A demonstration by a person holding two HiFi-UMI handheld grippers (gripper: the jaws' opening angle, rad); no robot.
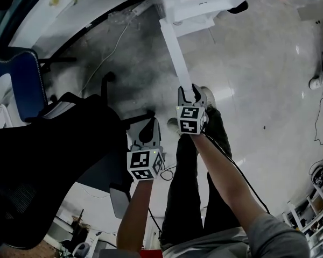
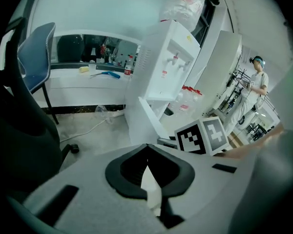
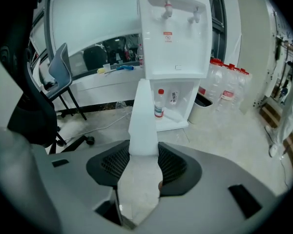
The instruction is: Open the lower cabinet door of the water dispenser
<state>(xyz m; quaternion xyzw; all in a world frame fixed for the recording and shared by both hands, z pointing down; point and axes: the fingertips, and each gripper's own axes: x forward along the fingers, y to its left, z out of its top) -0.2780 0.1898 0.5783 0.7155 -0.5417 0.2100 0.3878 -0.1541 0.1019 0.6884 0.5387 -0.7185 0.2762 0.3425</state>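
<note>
At the water dispenser, my right tool clamps the edge of the open lower cabinet door; my left tool hangs closed and empty nearby.

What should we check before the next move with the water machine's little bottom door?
1. Right tool clamped on the edge of the lower cabinet door: ok.
2. Door swung out from the water dispenser, with the bottle inside showing: ok.
3. Left tool shut with nothing in it: ok.
4. Black chair out of the door's way: cannot tell; its wheeled base sits near the door.
</note>
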